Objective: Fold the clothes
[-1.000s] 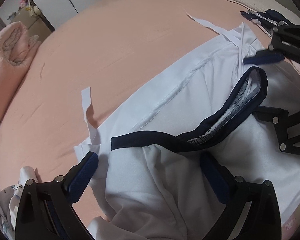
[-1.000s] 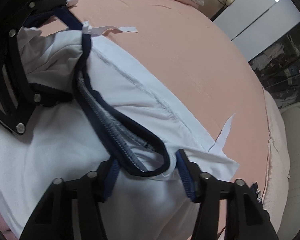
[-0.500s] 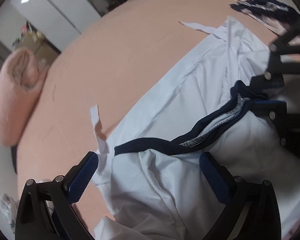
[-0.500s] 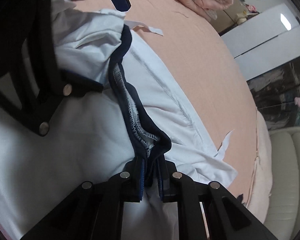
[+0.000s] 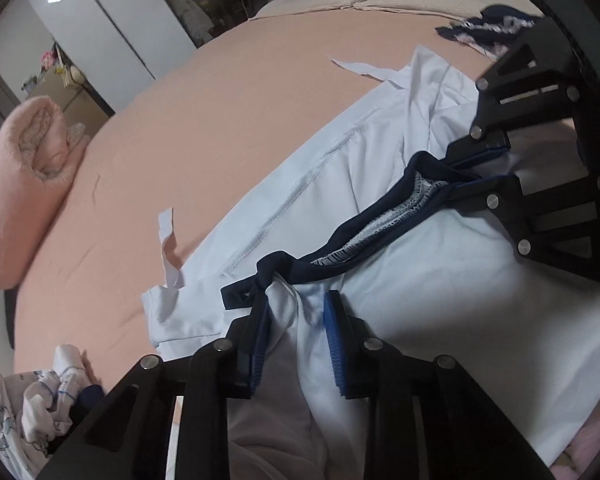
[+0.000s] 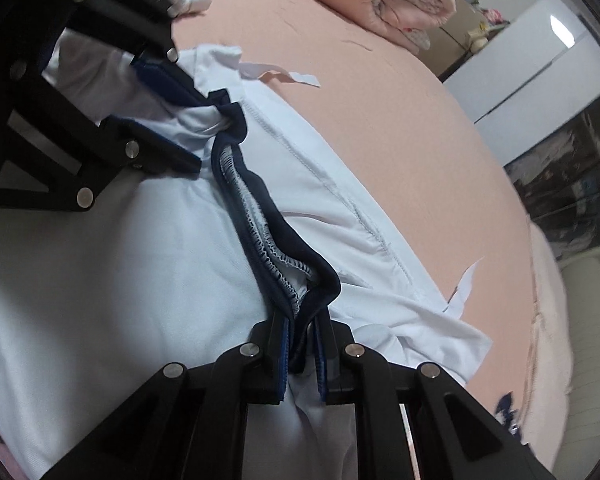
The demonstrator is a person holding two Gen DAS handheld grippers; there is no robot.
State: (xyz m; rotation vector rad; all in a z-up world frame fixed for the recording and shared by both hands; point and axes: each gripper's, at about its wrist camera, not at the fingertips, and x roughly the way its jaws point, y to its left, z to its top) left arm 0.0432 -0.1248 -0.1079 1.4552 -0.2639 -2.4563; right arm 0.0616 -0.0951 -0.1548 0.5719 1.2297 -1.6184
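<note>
Navy band (image 5: 384,216) is pinched between the shut right gripper (image 6: 302,350); the left gripper (image 5: 296,336), just closing, bunches shirt (image 5: 440,280) cloth: next, lift evenly.

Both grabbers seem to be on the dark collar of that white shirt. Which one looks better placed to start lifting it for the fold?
The right, probably. The right gripper is clamped on the navy collar. The left gripper has just been closing on bunched fabric of the white shirt beside the collar's other end; its jaws stand wider.
</note>
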